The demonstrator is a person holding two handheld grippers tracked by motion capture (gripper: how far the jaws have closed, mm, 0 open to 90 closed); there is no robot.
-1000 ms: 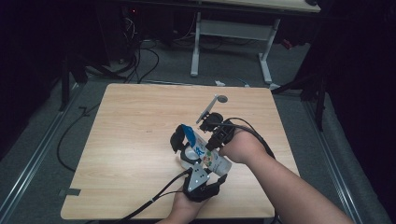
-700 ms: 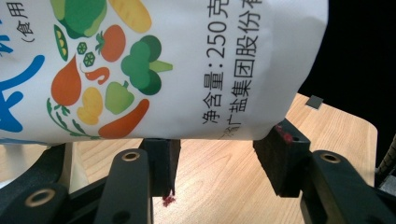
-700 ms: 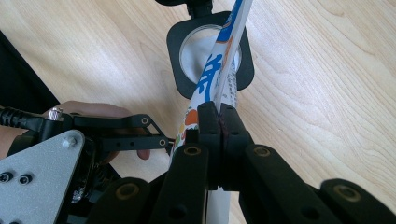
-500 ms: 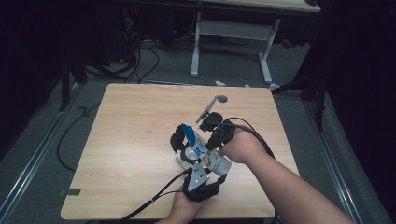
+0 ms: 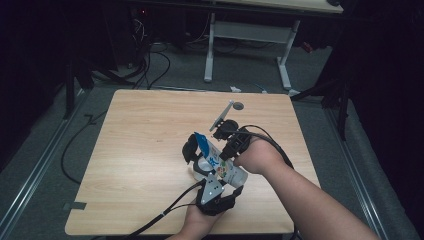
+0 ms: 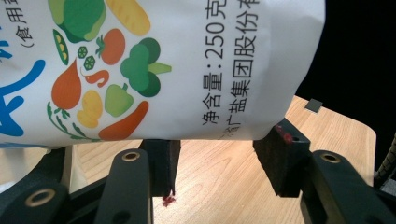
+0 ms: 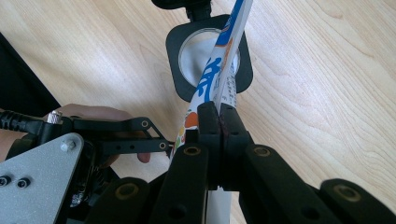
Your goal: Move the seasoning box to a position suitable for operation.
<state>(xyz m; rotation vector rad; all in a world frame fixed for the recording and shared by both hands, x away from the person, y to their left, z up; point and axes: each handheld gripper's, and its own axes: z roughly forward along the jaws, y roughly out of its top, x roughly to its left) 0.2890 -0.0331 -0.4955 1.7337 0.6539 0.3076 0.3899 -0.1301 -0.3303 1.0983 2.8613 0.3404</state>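
1. I see a white printed bag (image 5: 220, 162) held above the middle of the tabletop (image 5: 140, 150), toward its near right part. Its upper end is cut off by the frame in the left gripper view, so the large blue characters there cannot be read in full.
2. In the high view, the hands and gripper bodies cover most of the bag; its print is too small to read there.
3. In the left gripper view, the left hand-held gripper (image 6: 224, 158) has its jaws partly apart, one on each side of the bag's lower end. Whether the pads actually press the bag, I cannot tell.
4. In the right gripper view, the right hand-held gripper (image 7: 218, 119) is clamped tight on a thin flat edge of the bag, pads nearly meeting.
5. The left hand (image 5: 200, 225) enters from the bottom edge of the high view. The right forearm (image 5: 310, 200) comes in from the lower right, with the right hand just beside the bag.
6. A black square-rimmed part with a pale round centre (image 7: 196, 56) lies behind the bag's edge; I cannot tell what it is.
7. Readable writing on the bag: "250" with Chinese characters for net content, beside drawings of vegetables (image 6: 107, 70).
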